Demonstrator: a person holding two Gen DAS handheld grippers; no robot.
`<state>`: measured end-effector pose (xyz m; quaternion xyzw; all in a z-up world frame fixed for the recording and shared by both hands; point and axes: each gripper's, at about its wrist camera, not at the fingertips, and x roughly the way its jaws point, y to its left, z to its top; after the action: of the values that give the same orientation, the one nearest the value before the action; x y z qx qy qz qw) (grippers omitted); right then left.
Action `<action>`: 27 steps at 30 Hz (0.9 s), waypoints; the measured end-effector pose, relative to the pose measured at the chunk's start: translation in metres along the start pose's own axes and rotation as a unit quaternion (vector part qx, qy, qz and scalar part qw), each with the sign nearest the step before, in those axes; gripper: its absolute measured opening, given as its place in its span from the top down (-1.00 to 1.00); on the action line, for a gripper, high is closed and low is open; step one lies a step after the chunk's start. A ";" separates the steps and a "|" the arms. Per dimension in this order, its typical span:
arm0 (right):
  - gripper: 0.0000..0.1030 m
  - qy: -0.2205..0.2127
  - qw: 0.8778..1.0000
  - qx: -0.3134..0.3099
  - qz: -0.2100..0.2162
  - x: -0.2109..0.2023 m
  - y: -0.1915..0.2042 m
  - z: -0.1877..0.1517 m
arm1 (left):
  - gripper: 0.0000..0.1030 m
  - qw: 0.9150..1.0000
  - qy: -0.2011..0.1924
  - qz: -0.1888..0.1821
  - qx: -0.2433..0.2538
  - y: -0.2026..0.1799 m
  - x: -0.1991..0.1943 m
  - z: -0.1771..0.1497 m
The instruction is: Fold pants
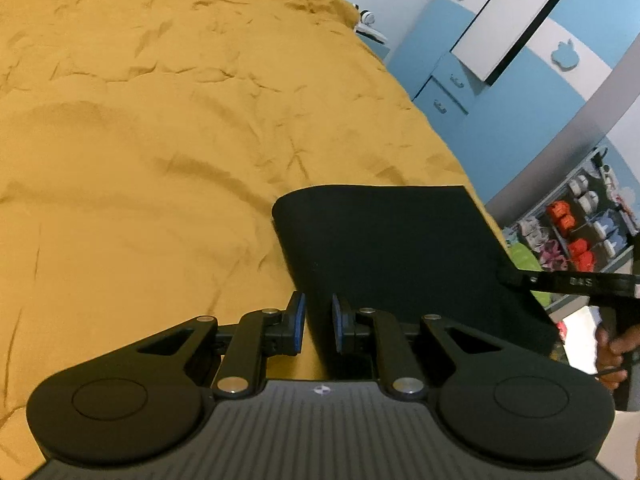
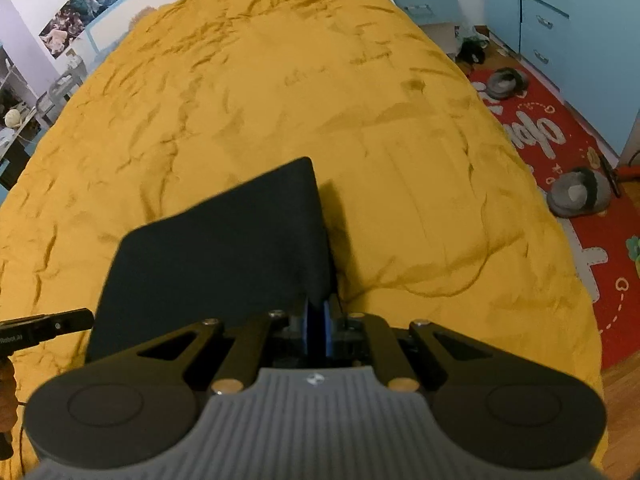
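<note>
**Black pants held at both near corners over the mustard bedspread**

Folded black pants [image 1: 400, 256] lie as a flat dark panel above the rumpled mustard bedspread [image 1: 160, 140], far fold rounded, near edge raised toward both grippers.

Left gripper [image 1: 319, 328]: blue pads [image 1: 298, 320] stand a narrow way apart. The pants' left edge runs down between them. Whether the pads press the cloth, I cannot tell; a gap shows on the left pad's side.

Right gripper [image 2: 317, 330]: jaws nearly together, blue pads pinching the near right corner of the pants [image 2: 216, 248]. Cloth hangs taut from the pinch. Seen from the left wrist, this gripper [image 1: 510, 276] comes in from the right onto the pants' right edge, with the person's hand [image 1: 614, 354] on its handle.

From the right wrist, the left gripper's tip [image 2: 76, 316] sits at the pants' left edge.

Surroundings: blue wardrobe [image 1: 500, 128] with drawers beyond the bed's right side; red floor mat [image 2: 560, 148] with two grey slippers [image 2: 580, 194]; posters [image 2: 80, 4] on the far wall.
</note>
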<state>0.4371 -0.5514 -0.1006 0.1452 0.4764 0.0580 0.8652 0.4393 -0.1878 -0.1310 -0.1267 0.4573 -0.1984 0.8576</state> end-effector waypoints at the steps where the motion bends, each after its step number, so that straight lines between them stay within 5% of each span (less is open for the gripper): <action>1: 0.87 -0.001 1.000 -0.002 -0.001 0.001 0.000 -0.002 | 0.69 1.000 0.000 0.003 0.001 0.001 0.000 0.000; 6: 0.60 -0.035 0.997 -0.046 -0.047 -0.027 0.014 -0.008 | 0.69 1.000 -0.013 0.004 0.020 -0.006 -0.022 -0.002; 10: 0.60 -0.079 0.994 -0.080 -0.008 -0.061 0.033 -0.024 | 0.69 0.998 -0.016 -0.019 0.061 -0.031 -0.042 -0.016; 12: 0.49 -0.079 0.990 -0.121 0.006 -0.065 0.049 -0.039 | 0.69 0.997 -0.008 -0.030 0.074 -0.042 -0.046 -0.026; 17: 0.42 -0.072 0.974 -0.213 -0.036 -0.054 0.061 -0.080 | 0.70 0.995 0.018 -0.031 0.097 -0.049 -0.042 -0.053; 27: 0.43 -0.063 0.980 -0.188 -0.037 -0.030 0.022 -0.117 | 0.72 0.990 0.075 0.006 0.119 -0.048 -0.030 -0.077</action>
<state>0.3232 -0.5151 -0.1283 -0.0339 0.4066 0.1054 0.9069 0.3489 -0.2195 -0.1321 -0.0061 0.4945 -0.2550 0.8309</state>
